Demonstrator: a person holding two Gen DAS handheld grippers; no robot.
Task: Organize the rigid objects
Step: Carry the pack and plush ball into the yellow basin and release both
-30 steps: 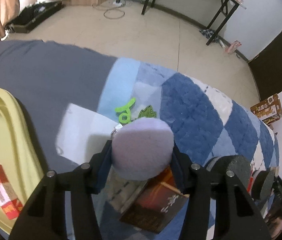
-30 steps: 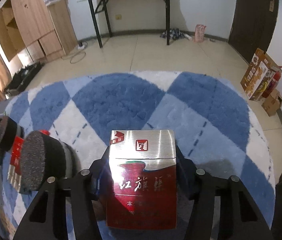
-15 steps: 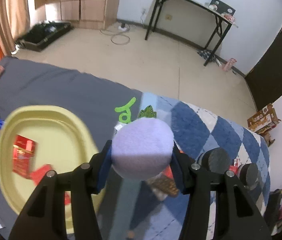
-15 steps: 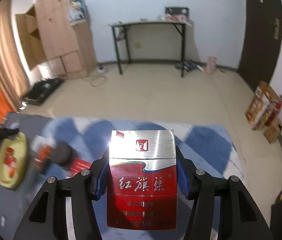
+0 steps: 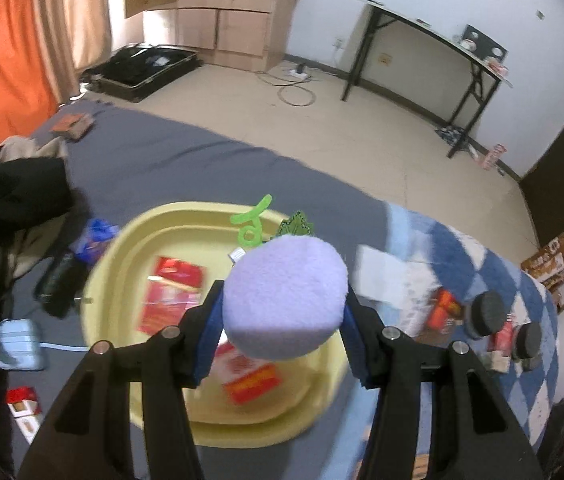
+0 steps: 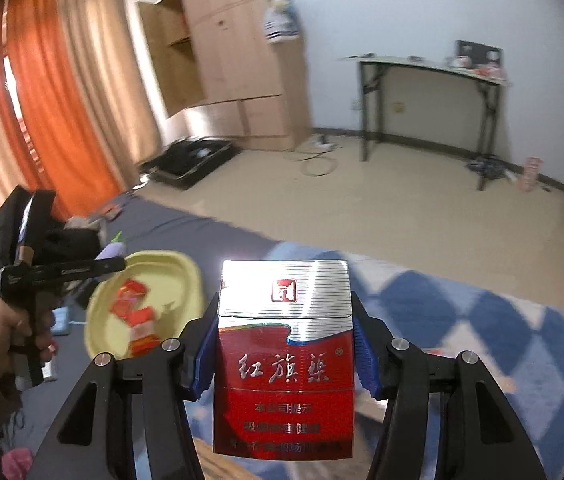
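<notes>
The left gripper (image 5: 284,320) was clamped on a soft lilac plush toy with a green loop and leaf (image 5: 284,302). Below and just beyond its fingers lay a pale yellow plastic oval tray (image 5: 121,256) holding red cigarette packs (image 5: 171,292) on a grey blanket (image 5: 185,168). To the right of those fingers, a blue-and-white checked rug (image 5: 478,256) carried more small items. The right gripper (image 6: 284,354) was clamped on a red-and-silver cigarette pack (image 6: 284,360), upright between its blue pads, with the tray to its left.
</notes>
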